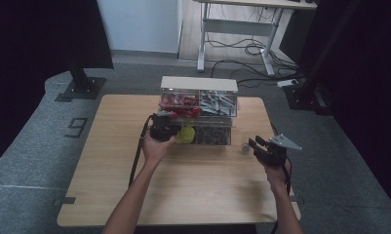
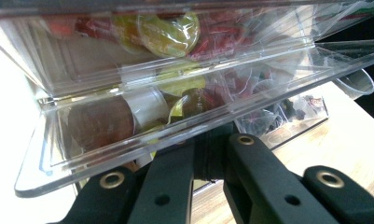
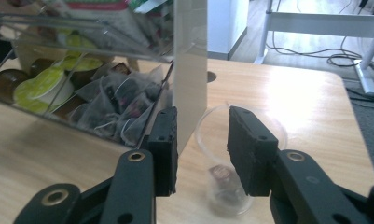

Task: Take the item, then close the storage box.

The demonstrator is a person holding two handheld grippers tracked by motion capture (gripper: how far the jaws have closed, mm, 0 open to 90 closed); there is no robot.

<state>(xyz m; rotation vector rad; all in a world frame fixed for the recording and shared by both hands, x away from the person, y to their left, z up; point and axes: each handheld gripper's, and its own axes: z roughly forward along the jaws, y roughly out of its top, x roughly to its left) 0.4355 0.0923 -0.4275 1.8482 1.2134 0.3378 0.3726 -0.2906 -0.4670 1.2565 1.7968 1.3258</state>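
Left gripper is clamping shut on the clear hinged lid of the clear plastic two-tier organiser box, propping it up. Right gripper is standing open – nothing pinched – with the clear plastic cup, tea bag inside, at its 12 o'clock. Risk: open jaws clipping the light cup – tipping it; lid slipping free.
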